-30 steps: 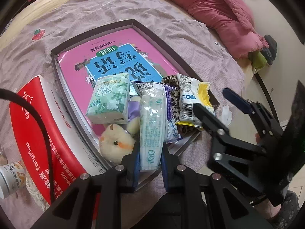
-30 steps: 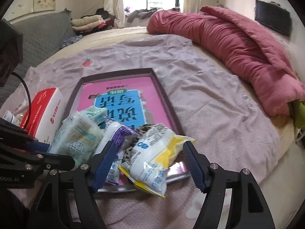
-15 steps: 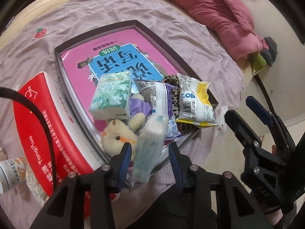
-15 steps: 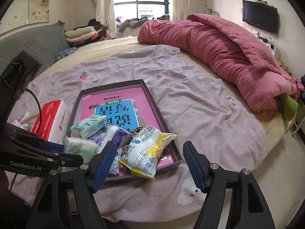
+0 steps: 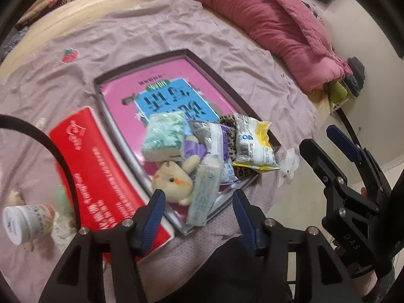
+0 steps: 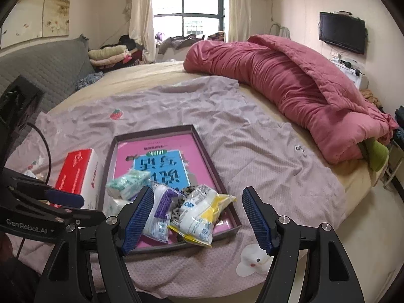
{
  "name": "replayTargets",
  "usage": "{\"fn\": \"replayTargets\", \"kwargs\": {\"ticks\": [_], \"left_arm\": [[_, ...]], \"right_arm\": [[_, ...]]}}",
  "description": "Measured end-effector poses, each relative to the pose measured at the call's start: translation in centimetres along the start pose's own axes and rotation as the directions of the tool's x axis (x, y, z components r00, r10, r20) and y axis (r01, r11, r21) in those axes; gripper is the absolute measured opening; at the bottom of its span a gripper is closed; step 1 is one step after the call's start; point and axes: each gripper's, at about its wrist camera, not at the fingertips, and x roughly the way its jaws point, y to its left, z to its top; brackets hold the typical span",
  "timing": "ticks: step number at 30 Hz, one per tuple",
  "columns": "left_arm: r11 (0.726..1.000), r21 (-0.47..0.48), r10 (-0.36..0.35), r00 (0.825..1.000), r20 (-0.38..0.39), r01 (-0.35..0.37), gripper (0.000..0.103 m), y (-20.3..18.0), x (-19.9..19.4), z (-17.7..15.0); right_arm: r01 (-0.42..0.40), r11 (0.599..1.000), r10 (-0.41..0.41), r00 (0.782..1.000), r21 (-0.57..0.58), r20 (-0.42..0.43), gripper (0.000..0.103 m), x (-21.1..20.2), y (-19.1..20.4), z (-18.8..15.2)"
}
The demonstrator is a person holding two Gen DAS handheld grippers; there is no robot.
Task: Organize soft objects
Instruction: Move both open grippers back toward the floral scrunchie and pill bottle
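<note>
A dark-rimmed tray (image 5: 217,75) (image 6: 202,146) with a pink bottom lies on the bed. Its near end holds soft items: a green tissue pack (image 5: 164,132) (image 6: 127,185), a cream plush toy (image 5: 174,181), a long pale green tissue pack (image 5: 203,193) leaning over the tray's near rim, a purple and white pack (image 6: 161,212), a leopard-print item (image 5: 228,136) and a white and yellow pack (image 5: 252,144) (image 6: 199,217). My left gripper (image 5: 199,218) is open and empty just short of the long pack. My right gripper (image 6: 198,223) is open and empty, above and short of the tray.
A red and white box (image 5: 101,176) (image 6: 80,171) lies left of the tray. A white jar (image 5: 25,223) lies at far left. A pink quilt (image 6: 290,96) is heaped at the right. The bed edge and floor (image 6: 366,227) are to the right.
My left gripper opened, let go of the long pale green tissue pack at the tray's near rim and drew back. My right gripper also drew back and up from the tray.
</note>
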Motion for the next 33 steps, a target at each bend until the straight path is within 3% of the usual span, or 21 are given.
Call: {"fn": "replayTargets", "kwargs": {"ticks": [12, 24, 28, 33], "left_arm": [[0.999, -0.043, 0.018, 0.996, 0.090, -0.014, 0.056, 3.0, -5.8, -2.3], [0.976, -0.213, 0.077, 0.988, 0.131, -0.048, 0.056, 11.6, -11.8, -8.3], [0.963, -0.261, 0.100, 0.988, 0.114, -0.067, 0.056, 14.2, -11.8, -10.3], [0.945, -0.324, 0.080, 0.994, 0.070, -0.053, 0.056, 17.0, -9.5, -12.6]], "right_arm": [[-0.044, 0.996, 0.047, 0.998, -0.081, 0.031, 0.074, -1.8, 4.1, 1.5], [-0.159, 0.958, 0.176, 0.983, -0.239, 0.053, 0.074, -4.1, 12.5, 1.9], [-0.194, 0.939, 0.213, 0.976, -0.285, 0.037, 0.074, -4.6, 15.0, 1.5], [-0.224, 0.922, 0.241, 0.970, -0.317, 0.016, 0.075, -5.0, 17.2, 0.8]]}}
